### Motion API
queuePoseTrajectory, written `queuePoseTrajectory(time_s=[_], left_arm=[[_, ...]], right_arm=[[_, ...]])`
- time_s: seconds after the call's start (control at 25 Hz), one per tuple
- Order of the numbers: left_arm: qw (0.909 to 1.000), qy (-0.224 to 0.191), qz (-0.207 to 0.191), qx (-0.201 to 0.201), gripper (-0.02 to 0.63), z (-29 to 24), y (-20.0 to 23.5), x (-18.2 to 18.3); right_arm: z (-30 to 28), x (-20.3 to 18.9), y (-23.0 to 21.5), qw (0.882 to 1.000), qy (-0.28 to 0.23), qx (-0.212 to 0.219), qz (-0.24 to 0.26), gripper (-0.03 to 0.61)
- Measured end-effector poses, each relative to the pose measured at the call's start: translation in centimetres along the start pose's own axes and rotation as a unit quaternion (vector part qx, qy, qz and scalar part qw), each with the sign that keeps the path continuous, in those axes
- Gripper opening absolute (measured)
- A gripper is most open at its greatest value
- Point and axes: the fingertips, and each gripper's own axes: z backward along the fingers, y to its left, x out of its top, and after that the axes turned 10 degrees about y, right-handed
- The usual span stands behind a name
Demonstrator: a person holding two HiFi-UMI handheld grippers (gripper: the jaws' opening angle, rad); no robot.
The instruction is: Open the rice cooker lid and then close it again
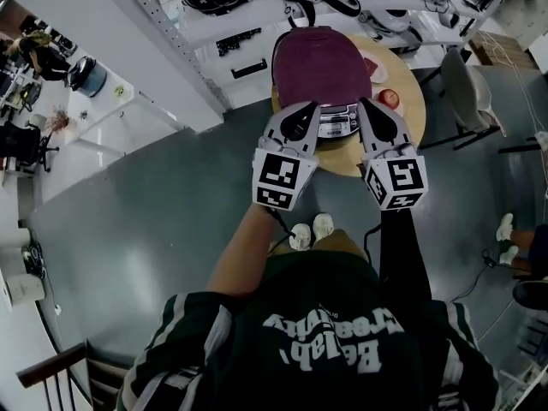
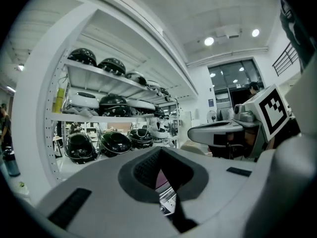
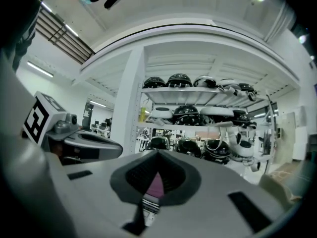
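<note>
The rice cooker (image 1: 321,67) stands on a round wooden table (image 1: 413,114), its maroon lid down and its silver control panel (image 1: 339,127) facing me. My left gripper (image 1: 300,120) hovers over the cooker's front left, jaws pressed together with nothing held. My right gripper (image 1: 377,116) hangs at the front right, also shut and empty. In the left gripper view the shut left gripper (image 2: 161,152) leaves a small gap showing the maroon lid (image 2: 161,179). The right gripper view shows the shut right gripper (image 3: 157,155) and a sliver of lid (image 3: 156,185).
A red round object (image 1: 390,98) and a pink-and-white item (image 1: 372,67) lie on the table right of the cooker. White shelves (image 1: 257,24) with dark helmets (image 2: 115,143) stand behind. A chair (image 1: 467,84) is to the right. Another person's shoes (image 1: 505,229) show at right.
</note>
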Motion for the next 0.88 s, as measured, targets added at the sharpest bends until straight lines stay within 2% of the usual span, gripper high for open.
queuePoseTrajectory(time_s=[0.16, 0.32, 0.52, 0.68, 0.88], left_arm=[[0.9998, 0.012, 0.015, 0.007, -0.002, -0.5, -0.1, -0.2], [0.9996, 0.021, 0.012, 0.017, -0.002, -1.5, -0.4, -0.8], [0.9981, 0.029, 0.036, 0.040, -0.002, -2.6, -0.9, -1.9], [0.9965, 0.032, 0.021, 0.074, -0.002, -2.8, -0.9, -2.0], [0.9955, 0.050, 0.008, 0.080, -0.002, -3.9, -1.3, -3.2]], right_arm=[[-1.0, -0.4, -0.5, 1.000, 0.006, 0.022, -0.001, 0.005], [-2.0, -1.2, -0.6, 0.999, 0.014, 0.048, 0.000, 0.005], [-2.6, -3.2, -0.6, 0.996, 0.029, 0.082, -0.002, 0.003], [-3.2, -4.3, -0.7, 0.994, 0.042, 0.101, 0.007, 0.003], [-4.3, -5.7, -1.1, 0.992, 0.063, 0.108, 0.001, 0.003]])
